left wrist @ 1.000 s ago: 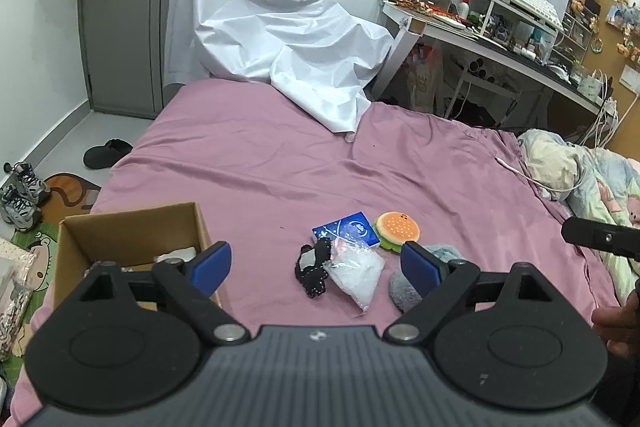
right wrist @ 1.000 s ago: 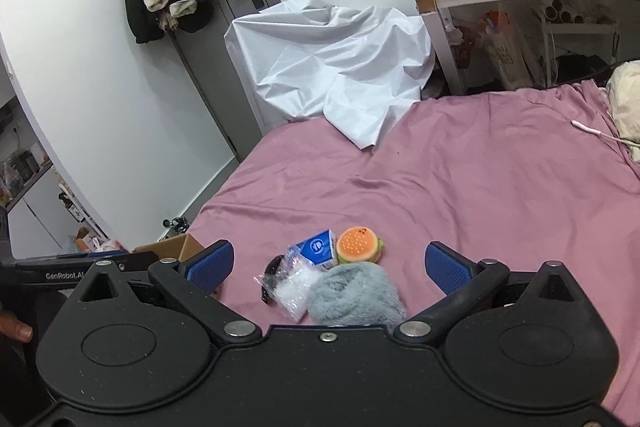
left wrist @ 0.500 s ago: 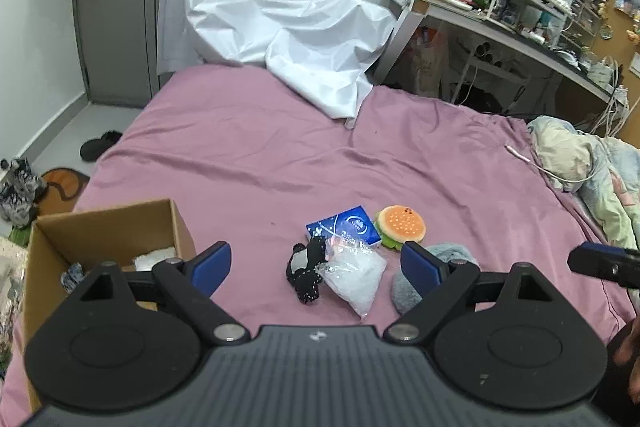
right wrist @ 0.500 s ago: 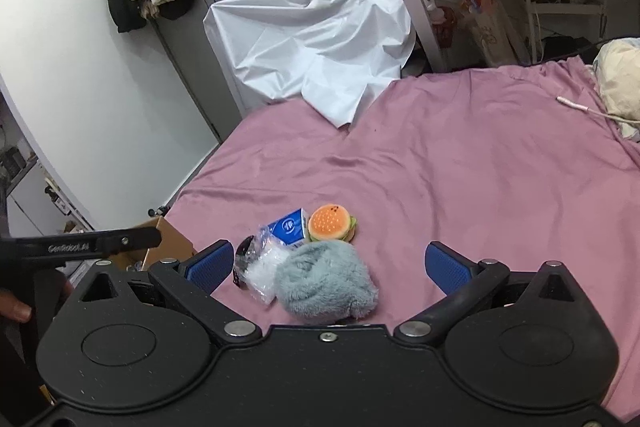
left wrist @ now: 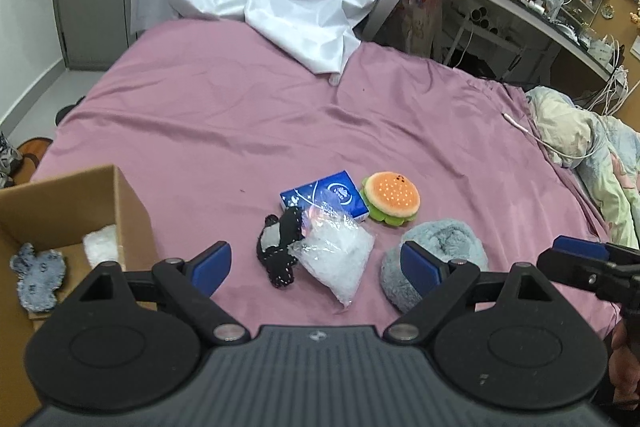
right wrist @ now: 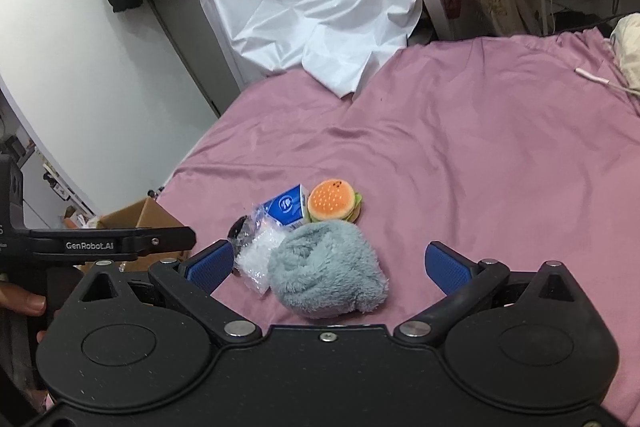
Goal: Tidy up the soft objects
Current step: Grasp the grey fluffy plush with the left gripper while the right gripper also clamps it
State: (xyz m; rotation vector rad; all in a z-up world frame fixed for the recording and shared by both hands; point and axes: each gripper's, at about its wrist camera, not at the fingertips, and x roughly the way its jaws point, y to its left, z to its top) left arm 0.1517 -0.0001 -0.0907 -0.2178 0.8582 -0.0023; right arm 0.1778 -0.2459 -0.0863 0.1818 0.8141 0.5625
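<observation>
1. Two grippers are hovering over the near edge of the bed [left wrist: 224, 115]: we are holding the left gripper [left wrist: 316, 259] with its jaws wide and empty, and the right gripper [right wrist: 328, 263] is likewise standing wide with nothing between its pads.
2. Five soft things are lying in a cluster near that edge: a grey fluffy bundle [right wrist: 326, 281], a clear plastic bag [left wrist: 336, 259], a black knitted piece [left wrist: 280, 247], a blue tissue pack [left wrist: 324, 197] and a burger plush [left wrist: 392, 199].
3. We are judging this as the approach step; the cardboard box [left wrist: 132, 211] at the bed's left edge is already holding a grey rag [left wrist: 38, 275] and a white wad [left wrist: 100, 245].
4. Next, we are expecting to lower the right gripper around the fluffy bundle, squeezing gently since it is looking compressible, while the left is taking the bag without snagging the knitted piece touching it.
</observation>
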